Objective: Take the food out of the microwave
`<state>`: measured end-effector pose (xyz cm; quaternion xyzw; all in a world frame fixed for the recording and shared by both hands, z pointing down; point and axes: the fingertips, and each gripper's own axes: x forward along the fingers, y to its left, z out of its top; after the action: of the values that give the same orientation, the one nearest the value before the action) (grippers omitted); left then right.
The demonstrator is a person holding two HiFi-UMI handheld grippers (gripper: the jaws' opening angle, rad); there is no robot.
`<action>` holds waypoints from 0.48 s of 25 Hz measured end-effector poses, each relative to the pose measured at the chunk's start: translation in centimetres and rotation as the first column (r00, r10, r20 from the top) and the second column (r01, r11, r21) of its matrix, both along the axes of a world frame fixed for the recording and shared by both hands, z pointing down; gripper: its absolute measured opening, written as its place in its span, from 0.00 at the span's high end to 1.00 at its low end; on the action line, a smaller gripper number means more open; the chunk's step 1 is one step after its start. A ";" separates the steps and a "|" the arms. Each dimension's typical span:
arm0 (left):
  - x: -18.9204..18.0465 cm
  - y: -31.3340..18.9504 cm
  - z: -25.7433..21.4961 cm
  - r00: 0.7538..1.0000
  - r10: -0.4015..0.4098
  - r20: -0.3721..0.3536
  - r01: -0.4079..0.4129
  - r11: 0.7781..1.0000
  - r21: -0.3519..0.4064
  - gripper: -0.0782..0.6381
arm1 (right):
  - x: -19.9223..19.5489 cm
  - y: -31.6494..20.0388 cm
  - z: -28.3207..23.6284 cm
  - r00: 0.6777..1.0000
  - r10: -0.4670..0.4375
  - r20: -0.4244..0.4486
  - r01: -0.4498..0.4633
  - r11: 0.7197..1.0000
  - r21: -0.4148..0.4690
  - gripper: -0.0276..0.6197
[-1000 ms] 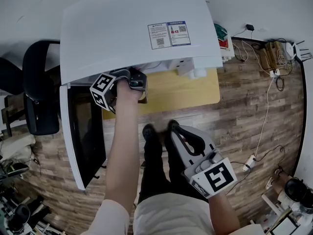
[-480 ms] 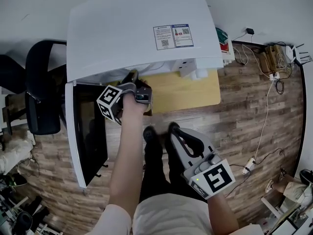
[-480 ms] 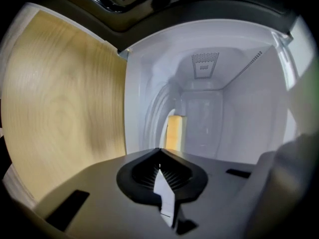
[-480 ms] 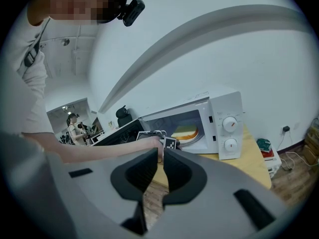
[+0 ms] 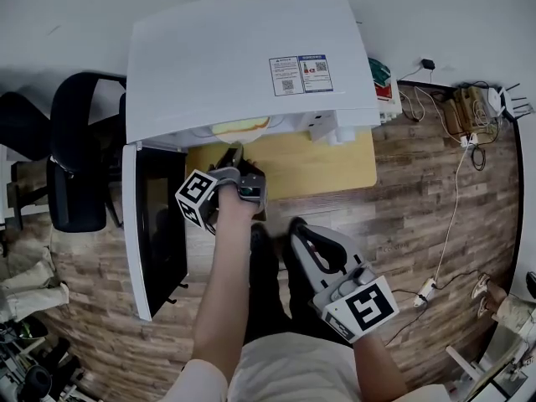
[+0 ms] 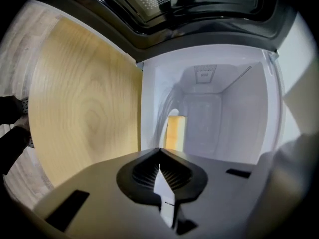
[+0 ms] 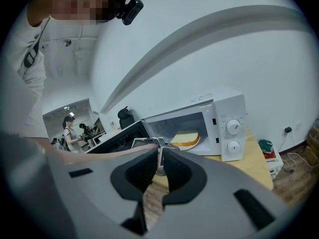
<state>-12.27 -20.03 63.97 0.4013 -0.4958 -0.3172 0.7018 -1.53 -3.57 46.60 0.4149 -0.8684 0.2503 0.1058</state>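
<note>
The white microwave (image 5: 243, 57) stands on a wooden table (image 5: 318, 157) with its black-glass door (image 5: 155, 224) swung wide to the left. Inside, a slice of bread (image 7: 185, 137) lies on a plate; from the head view only its edge (image 5: 241, 126) peeks out under the oven's top. My left gripper (image 5: 233, 153) hovers just in front of the opening, shut and empty, and its own view looks into the white cavity with the bread (image 6: 174, 132) deep inside. My right gripper (image 5: 295, 222) hangs lower, well back from the oven, shut (image 7: 160, 156) with nothing in it.
The microwave's two knobs (image 7: 233, 136) are on its right panel. A black office chair (image 5: 71, 157) stands left of the door. Cables and a power strip (image 5: 469, 99) lie on the wood floor at the right. A person (image 7: 67, 131) stands far back.
My left gripper has drawn back from the oven's mouth toward me, still shut and empty. The bread's edge now shows under the oven's top. The right gripper has stayed put.
</note>
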 end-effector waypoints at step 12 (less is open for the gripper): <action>0.2 0.2 -0.2 1.000 -0.004 -0.023 0.005 1.000 0.028 0.87 | -0.2 -0.3 -0.6 1.000 -0.008 0.005 0.008 1.000 0.002 0.91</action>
<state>-12.05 -19.79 63.77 0.4063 -0.4841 -0.3303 0.7011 -1.69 -3.84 46.02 0.4107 -0.8707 0.2499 0.1041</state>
